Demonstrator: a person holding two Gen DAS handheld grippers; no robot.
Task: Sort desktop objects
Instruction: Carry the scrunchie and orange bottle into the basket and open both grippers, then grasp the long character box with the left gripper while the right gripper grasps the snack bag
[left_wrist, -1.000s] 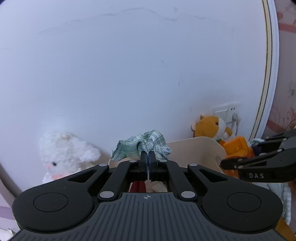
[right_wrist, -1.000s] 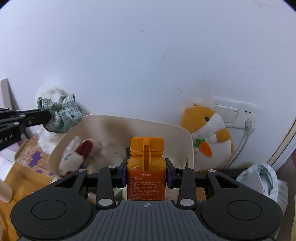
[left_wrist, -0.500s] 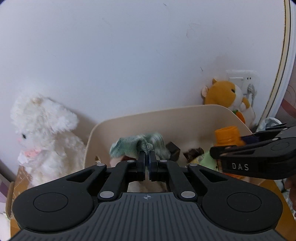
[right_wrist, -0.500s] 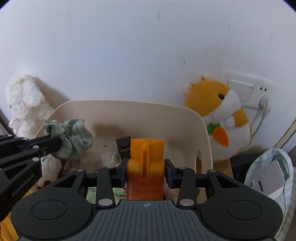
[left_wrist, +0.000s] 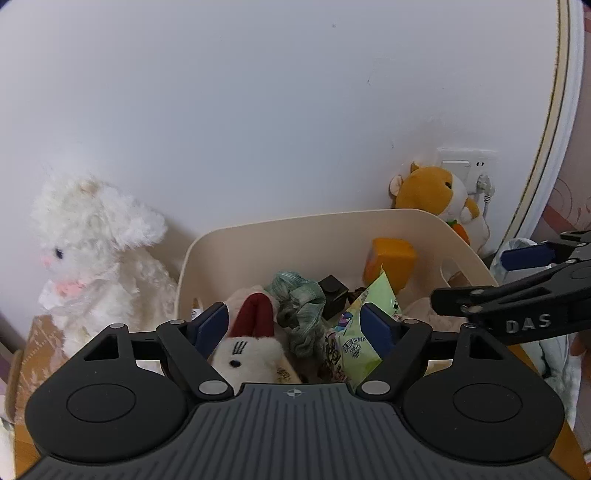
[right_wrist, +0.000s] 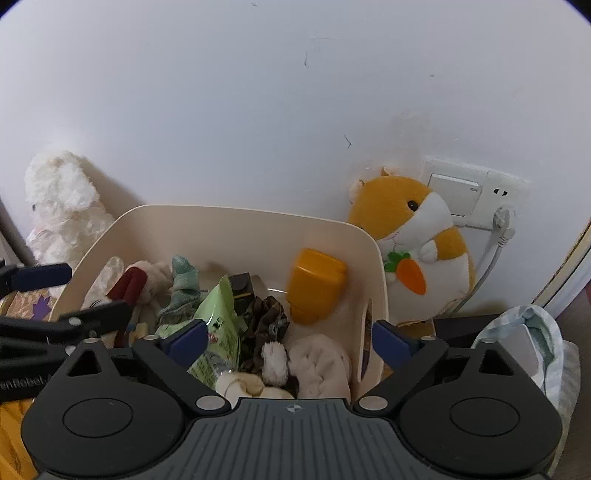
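A cream bin (left_wrist: 258, 229) (right_wrist: 229, 218) stands against the wall, holding several items. The green checked scrunchie (left_wrist: 301, 306) (right_wrist: 181, 280) lies inside it beside a small white and red plush (left_wrist: 251, 343). The orange bottle (left_wrist: 388, 260) (right_wrist: 316, 290) lies tilted at the bin's far right side. My left gripper (left_wrist: 295, 326) is open and empty above the bin's near left part. My right gripper (right_wrist: 290, 341) is open and empty above the bin's near right part. A green snack packet (left_wrist: 354, 332) (right_wrist: 218, 325) sits in the middle of the bin.
A white plush lamb (left_wrist: 96, 251) (right_wrist: 62, 206) sits left of the bin. An orange hamster plush (left_wrist: 436, 195) (right_wrist: 410, 236) leans on the wall at right, below a wall socket (right_wrist: 476, 192). A pale wrapped bundle (right_wrist: 528, 339) lies at far right.
Both grippers have opened. The scrunchie dropped from my left gripper into the bin, and the orange bottle dropped from my right gripper into the bin's far right side.
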